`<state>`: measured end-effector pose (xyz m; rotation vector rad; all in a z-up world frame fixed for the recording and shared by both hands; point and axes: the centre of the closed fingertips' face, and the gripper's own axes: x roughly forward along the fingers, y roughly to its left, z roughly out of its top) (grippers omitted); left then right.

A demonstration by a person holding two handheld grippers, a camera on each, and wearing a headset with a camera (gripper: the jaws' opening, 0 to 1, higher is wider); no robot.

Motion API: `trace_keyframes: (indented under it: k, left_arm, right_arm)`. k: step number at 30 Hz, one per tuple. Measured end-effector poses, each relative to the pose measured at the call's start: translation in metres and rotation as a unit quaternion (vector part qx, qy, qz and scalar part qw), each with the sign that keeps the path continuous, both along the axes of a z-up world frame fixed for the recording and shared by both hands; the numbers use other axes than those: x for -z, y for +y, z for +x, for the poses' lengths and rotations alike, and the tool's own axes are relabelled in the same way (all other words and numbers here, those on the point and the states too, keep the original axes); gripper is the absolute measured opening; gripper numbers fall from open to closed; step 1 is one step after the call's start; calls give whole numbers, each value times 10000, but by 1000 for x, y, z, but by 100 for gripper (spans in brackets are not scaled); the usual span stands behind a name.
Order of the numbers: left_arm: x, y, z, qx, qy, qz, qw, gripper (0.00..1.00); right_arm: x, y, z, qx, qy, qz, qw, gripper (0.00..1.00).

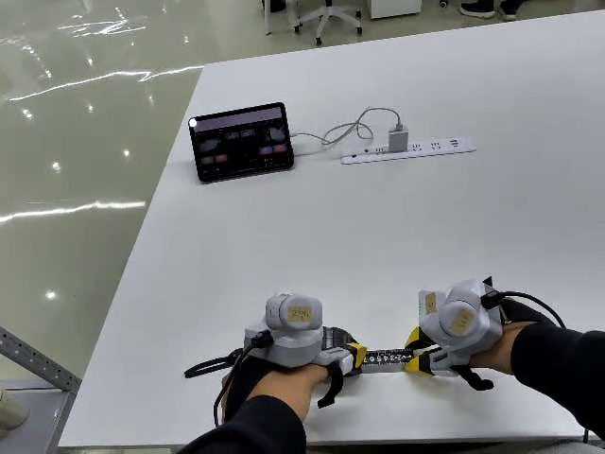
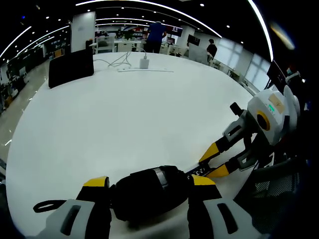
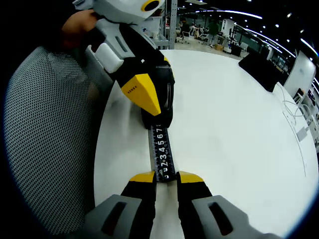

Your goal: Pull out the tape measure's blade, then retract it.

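Note:
A black tape measure case [image 2: 147, 191] sits between the yellow-tipped fingers of my left gripper [image 2: 149, 183], which is shut on it at the table's near edge [image 1: 326, 352]. Its blade [image 3: 161, 152], black with white numbers, runs a short way out to my right gripper [image 3: 166, 177], which is shut on the blade's end. In the head view the blade [image 1: 386, 357] spans the gap between the left gripper and the right gripper [image 1: 414, 359]. The right gripper [image 2: 212, 160] enters the left gripper view from the right.
On the white table [image 1: 378, 236] a dark tablet [image 1: 240, 141] stands at the far left. A white power strip [image 1: 408, 149] with a charger and cable lies behind the middle. A grey mesh chair [image 3: 50, 139] sits close to the near edge.

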<state>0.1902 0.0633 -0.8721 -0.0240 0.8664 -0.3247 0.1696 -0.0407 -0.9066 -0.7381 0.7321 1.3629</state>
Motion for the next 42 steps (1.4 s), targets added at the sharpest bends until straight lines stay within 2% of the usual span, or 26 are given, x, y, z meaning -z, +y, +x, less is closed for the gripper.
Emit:
trace_keyframes:
  k: [5,19,28,29,30,31,32,33,34,35,36,38,39,42]
  left_arm:
    - [0,1,1,-68,5,-52,10000,57]
    - [0,0,1,-37,22,-60,10000,57]
    - [-1,-1,1,-160,-113,112,9997,60]
    - [0,-1,-1,-143,-137,215,9996,61]
    - [0,2,-1,-179,-126,316,9993,63]
    - [-1,6,0,-385,-109,300,9987,65]
    - [1,5,-2,-524,20,184,9985,65]
    - [1,2,-3,-507,32,92,9987,62]
    - [1,1,-3,-439,-8,156,9989,60]
    - [2,1,-4,-358,7,324,9988,60]
    - [2,-1,-3,-305,1,372,9988,59]
    - [2,0,-2,-276,49,339,9990,59]
    - [2,1,-3,-222,84,412,9989,59]
    - [3,2,-2,-197,143,354,9991,59]
  right_arm:
    - [0,3,2,144,99,34,9998,10]
    - [0,10,2,55,119,-115,9998,10]
    - [1,10,3,188,186,-104,9996,11]
    - [1,10,3,205,188,-92,9996,11]
    - [1,10,3,225,199,-83,9995,11]
    - [0,10,3,237,203,-73,9995,11]
    - [0,10,3,241,202,-66,9995,11]
    - [0,10,3,248,202,-60,9995,11]
    - [0,11,3,264,205,-60,9994,11]
    - [0,11,3,269,207,-66,9994,11]
    - [1,11,3,268,198,-77,9994,11]
    - [1,11,3,282,195,-86,9994,11]
    - [1,11,3,285,187,-98,9994,11]
    - [1,11,3,282,174,-117,9994,11]
